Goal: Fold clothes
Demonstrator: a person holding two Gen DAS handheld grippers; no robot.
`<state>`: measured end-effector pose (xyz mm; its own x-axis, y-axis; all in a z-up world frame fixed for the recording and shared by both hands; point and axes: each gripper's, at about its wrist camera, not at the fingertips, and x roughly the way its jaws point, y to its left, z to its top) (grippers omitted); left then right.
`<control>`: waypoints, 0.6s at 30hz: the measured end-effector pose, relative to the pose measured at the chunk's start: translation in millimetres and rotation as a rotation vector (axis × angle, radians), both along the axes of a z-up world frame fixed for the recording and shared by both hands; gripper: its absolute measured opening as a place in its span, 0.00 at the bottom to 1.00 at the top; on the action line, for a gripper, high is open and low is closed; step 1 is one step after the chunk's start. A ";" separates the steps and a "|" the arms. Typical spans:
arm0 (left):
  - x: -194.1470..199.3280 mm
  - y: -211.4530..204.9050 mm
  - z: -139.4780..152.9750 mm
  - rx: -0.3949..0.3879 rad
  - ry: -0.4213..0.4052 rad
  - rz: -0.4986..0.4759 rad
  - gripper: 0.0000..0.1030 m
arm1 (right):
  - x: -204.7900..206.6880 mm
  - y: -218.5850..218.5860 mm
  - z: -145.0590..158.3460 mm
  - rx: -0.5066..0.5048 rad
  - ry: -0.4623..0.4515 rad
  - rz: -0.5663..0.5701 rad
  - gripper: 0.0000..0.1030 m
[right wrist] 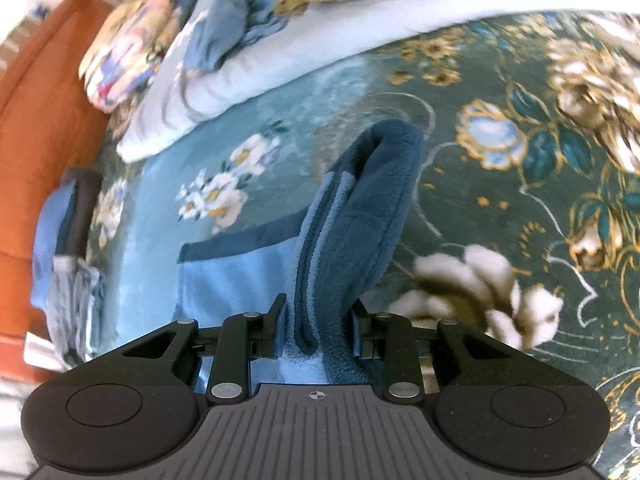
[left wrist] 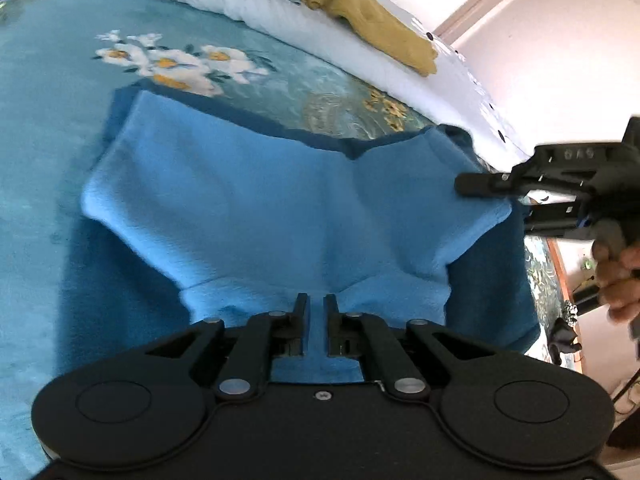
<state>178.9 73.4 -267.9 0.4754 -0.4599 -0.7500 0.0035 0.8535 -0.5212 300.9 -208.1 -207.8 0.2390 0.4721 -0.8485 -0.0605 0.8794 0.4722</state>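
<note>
While the blue fleece garment (left wrist: 248,200) hangs in a shallow sling just above the bed (left wrist: 48,120), both claws have it pinned! The left claw (left wrist: 318,312) is pinched nearly shut on a thin edge of the pale inner face, right at the near side. The right claw (right wrist: 318,316) sits narrower than wide, clamped on a thick bunch where light and dark layers are doubled together; in the left view it (left wrist: 476,188) bites the garment's far right corner, with the person's hand (left wrist: 616,276) on the handle behind it.

Why held like this? My read: two grips on one edge keep the cloth taut between them, so a fold can be carried over in one sweep without it crumpling.

The garment runs long from side to side across the left view, pale inside turned up, darker outer fleece (left wrist: 492,292) showing beneath as a border. Its far edge dips in a V towards the floral bedspread.

Further out, a white duvet (left wrist: 248,4) lies along the bed's far side, with a mustard cloth (left wrist: 376,28) and a crumpled blue cloth (right wrist: 236,28) on it.
</note>
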 end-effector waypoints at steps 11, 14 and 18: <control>-26.1 60.5 6.4 -0.110 -0.025 0.120 0.02 | 17.7 118.0 43.2 -0.080 -0.018 0.205 0.26; -27.7 74.1 7.4 -0.116 -0.031 0.144 0.02 | 18.9 154.1 45.1 -0.096 -0.024 0.255 0.26; -26.7 87.9 6.0 -0.125 -0.021 0.179 0.02 | 20.1 191.0 27.5 -0.149 0.009 0.287 0.26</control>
<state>152.2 161.3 -262.0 0.5723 -0.4558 -0.6817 -0.1302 0.7703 -0.6243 321.0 -17.1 -180.3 0.1062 0.3896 -0.9148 -0.3127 0.8864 0.3412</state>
